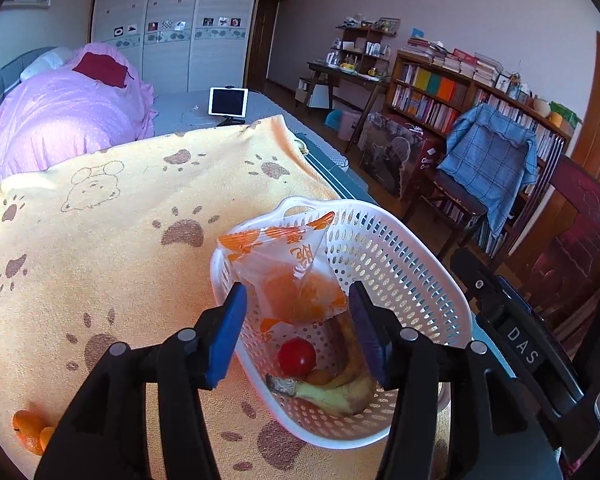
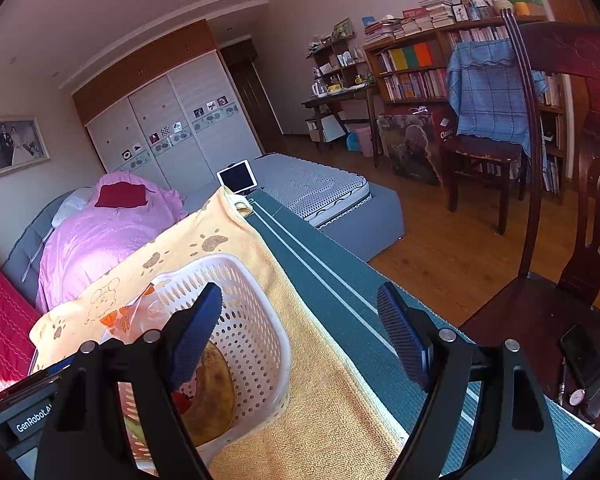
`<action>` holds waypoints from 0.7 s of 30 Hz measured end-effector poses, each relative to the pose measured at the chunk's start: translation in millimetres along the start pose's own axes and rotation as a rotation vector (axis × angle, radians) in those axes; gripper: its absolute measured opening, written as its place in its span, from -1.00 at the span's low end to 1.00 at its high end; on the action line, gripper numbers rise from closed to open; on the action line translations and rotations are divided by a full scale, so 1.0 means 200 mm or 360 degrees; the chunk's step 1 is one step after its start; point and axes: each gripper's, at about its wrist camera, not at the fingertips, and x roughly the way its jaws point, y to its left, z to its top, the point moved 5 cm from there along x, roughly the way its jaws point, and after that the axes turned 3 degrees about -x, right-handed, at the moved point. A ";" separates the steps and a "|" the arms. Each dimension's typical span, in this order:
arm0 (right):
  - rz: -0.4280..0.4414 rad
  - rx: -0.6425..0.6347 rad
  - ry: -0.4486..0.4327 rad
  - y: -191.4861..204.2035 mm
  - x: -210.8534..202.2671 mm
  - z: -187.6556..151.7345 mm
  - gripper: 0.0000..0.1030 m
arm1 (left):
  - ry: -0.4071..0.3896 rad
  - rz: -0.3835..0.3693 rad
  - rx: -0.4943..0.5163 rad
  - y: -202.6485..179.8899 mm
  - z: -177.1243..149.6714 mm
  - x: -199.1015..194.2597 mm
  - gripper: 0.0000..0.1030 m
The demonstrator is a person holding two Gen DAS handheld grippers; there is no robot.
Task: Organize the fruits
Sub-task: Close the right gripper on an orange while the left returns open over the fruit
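On my right tool's body, seen from the left camera, I can read "DAS"; from the right camera the left tool's label reads "GenRobot.AI". The clear packet (image 1: 290,276) carries orange print with a red character I cannot make out, and a box by the bookshelf (image 1: 396,156) shows "Classic"

My left tongs (image 1: 298,332) stand partly apart, blue ribbed pads either side of the packet's lower end; the pads do not press on it as far as I can see, and the packet leans on the basket's near wall, its top corner above the rim. The white perforated plastic basket (image 1: 412,264) sits on a yellow terry towel (image 1: 112,248) printed with brown paws and a bear outline. Inside lie a red tomato (image 1: 297,357), a small orange fruit (image 1: 319,377) and a browning banana (image 1: 340,394). Two mandarins (image 1: 30,428) lie on the towel at the left camera's lower left edge, well apart from the basket

My right tongs (image 2: 300,332) are spread wide with nothing between them, the left pad over the basket's rim, the right pad over the teal striped surface (image 2: 340,292). The towel's edge runs just beside the basket, and beyond the teal strip the surface drops off to open wooden floor (image 2: 440,248), with a dark wooden chair (image 2: 560,260) close on the right
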 end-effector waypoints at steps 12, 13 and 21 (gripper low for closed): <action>-0.0004 -0.0084 -0.0084 0.04 -0.05 0.01 0.58 | -0.0233 0.0078 -0.0111 0.21 -0.04 -0.45 0.42; -0.0004 -0.0099 -0.0095 0.05 -0.06 0.01 0.58 | -0.0259 0.0108 -0.0134 0.25 -0.06 -0.49 0.47; -0.0001 -0.0208 -0.0177 0.12 -0.13 0.00 0.58 | -0.0427 0.0389 -0.0326 0.63 -0.23 -0.82 0.49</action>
